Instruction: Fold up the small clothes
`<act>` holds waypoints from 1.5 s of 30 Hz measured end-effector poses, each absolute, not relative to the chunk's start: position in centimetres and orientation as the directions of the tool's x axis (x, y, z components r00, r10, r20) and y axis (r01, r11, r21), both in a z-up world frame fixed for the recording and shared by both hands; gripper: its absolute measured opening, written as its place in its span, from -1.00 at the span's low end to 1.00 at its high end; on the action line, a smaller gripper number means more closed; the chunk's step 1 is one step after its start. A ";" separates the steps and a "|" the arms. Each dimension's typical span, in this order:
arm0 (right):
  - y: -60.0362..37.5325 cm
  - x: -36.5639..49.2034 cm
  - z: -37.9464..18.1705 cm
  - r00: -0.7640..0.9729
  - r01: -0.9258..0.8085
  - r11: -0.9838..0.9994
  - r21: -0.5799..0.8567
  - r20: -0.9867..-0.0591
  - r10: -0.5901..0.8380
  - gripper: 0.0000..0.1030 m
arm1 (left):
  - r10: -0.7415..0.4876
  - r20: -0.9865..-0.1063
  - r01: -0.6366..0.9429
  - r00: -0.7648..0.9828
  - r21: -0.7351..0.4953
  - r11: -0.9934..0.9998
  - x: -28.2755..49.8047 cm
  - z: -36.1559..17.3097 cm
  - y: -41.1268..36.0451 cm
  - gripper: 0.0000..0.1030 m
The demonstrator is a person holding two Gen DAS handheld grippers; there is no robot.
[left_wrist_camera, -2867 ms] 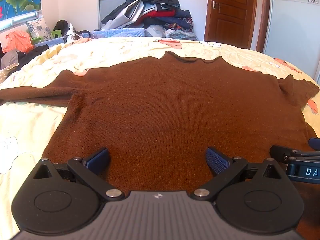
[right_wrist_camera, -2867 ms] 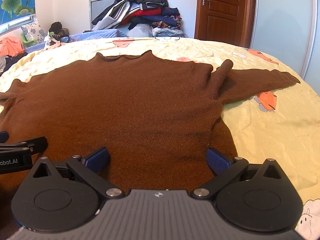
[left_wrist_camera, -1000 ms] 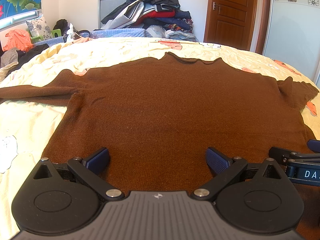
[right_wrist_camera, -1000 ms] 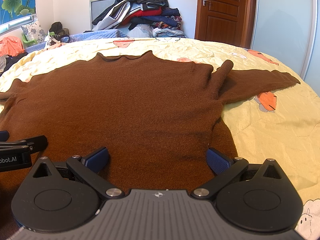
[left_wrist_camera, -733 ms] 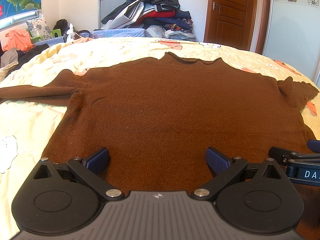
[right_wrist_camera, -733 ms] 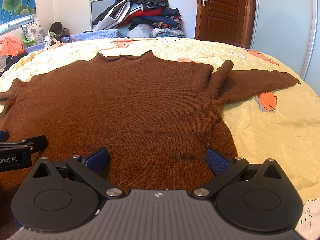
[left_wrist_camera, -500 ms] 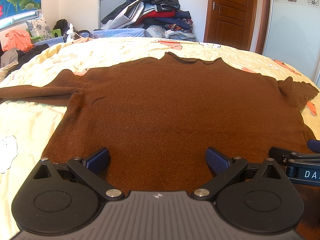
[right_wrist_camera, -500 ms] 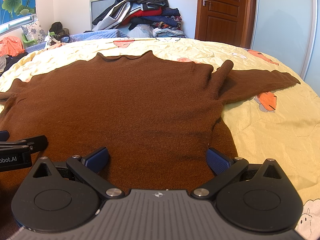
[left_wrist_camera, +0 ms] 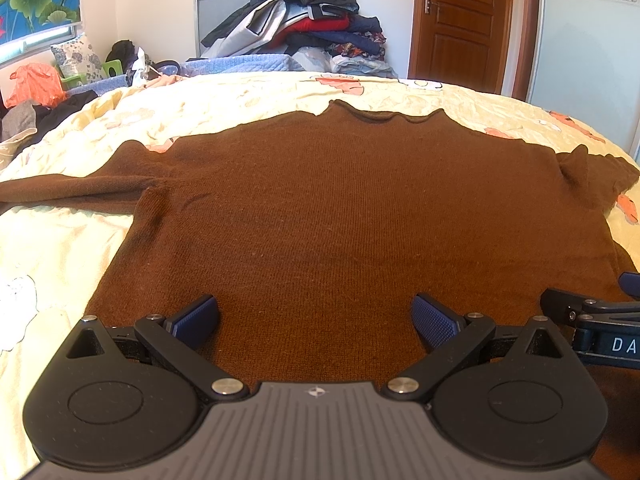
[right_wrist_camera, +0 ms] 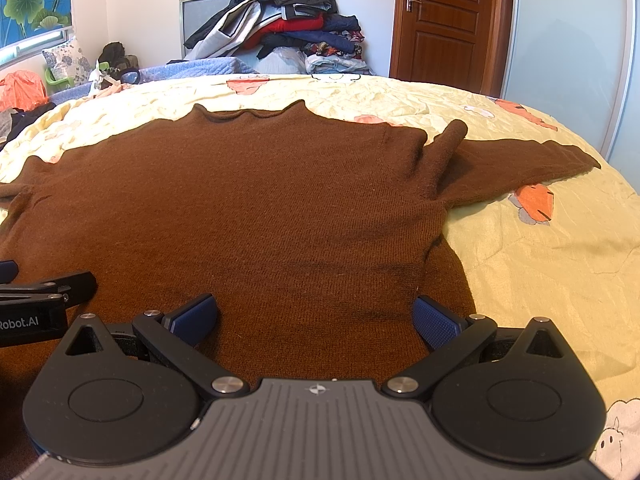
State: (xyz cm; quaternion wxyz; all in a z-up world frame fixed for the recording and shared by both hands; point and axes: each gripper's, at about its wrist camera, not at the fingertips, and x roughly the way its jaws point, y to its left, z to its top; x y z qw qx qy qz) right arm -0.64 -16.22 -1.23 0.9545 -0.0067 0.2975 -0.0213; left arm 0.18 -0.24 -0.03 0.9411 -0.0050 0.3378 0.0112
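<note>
A brown knitted sweater (left_wrist_camera: 340, 208) lies flat on the bed, collar at the far side, hem nearest me. It also fills the right wrist view (right_wrist_camera: 248, 208). Its left sleeve (left_wrist_camera: 68, 192) stretches out left. Its right sleeve (right_wrist_camera: 520, 164) stretches out right, with a raised fold at the shoulder. My left gripper (left_wrist_camera: 316, 320) is open over the hem's left half, its blue pads wide apart. My right gripper (right_wrist_camera: 316, 320) is open over the hem's right half. Each gripper shows at the edge of the other's view.
The bed has a pale yellow quilt (right_wrist_camera: 540, 248) with cartoon prints. A pile of clothes (left_wrist_camera: 304, 20) stands behind the bed by the wall. A wooden door (left_wrist_camera: 460, 20) is at the back right. Bags and cushions (left_wrist_camera: 36, 84) lie at the far left.
</note>
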 end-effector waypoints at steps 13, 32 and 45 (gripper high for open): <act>-23.9 0.2 6.3 0.923 -0.089 0.961 0.260 -0.341 0.177 1.00 | 0.010 -0.633 -0.021 0.774 -0.010 1.000 0.1 0.1 -0.2 1.00; -58.2 14.9 -0.4 0.908 0.397 0.503 0.768 -0.410 -0.091 0.72 | 0.006 -0.634 -0.018 0.773 -0.012 1.000 0.3 0.0 -0.2 1.00; -58.9 12.3 0.9 0.935 0.343 0.505 0.792 -0.340 -0.101 -0.71 | -0.002 -0.634 -0.014 0.774 -0.020 1.000 0.4 -0.1 0.0 1.00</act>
